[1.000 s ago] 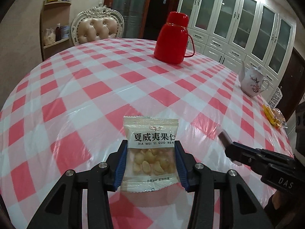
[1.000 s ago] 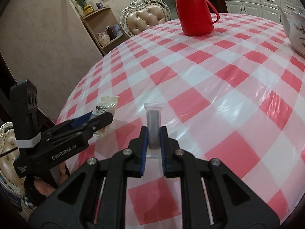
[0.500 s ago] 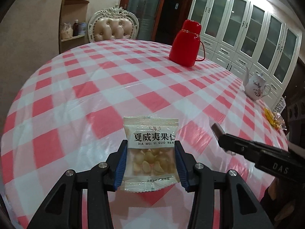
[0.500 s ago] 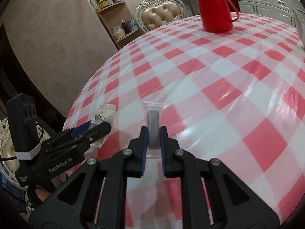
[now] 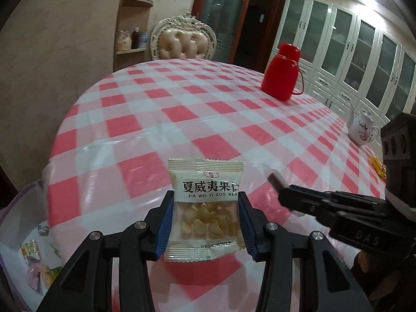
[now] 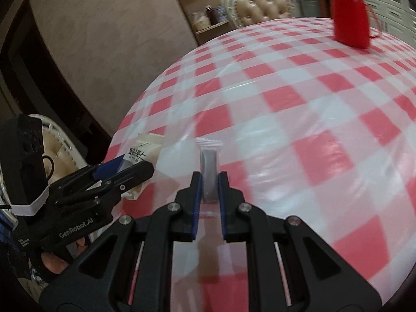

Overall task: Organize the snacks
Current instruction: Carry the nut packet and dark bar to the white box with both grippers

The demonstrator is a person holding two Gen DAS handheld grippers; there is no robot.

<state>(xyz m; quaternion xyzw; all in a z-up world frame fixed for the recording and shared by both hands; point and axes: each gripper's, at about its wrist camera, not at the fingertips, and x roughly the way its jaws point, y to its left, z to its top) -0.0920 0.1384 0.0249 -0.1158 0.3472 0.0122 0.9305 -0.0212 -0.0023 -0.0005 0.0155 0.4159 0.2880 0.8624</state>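
1. The nut packet [image 5: 205,208], light, crinkly and slippery, is pinched at its side edges by the left gripper [image 5: 205,223] above the table [image 5: 182,109].
2. The right gripper [image 6: 209,182] pinches a slim grey packet [image 6: 208,166].
3. A bin [image 5: 26,234] with snacks sits lower left.

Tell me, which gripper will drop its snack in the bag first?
Probably the left gripper. Its nut packet is closest to the clear snack bag at the table's left edge; the right gripper sits farther away.
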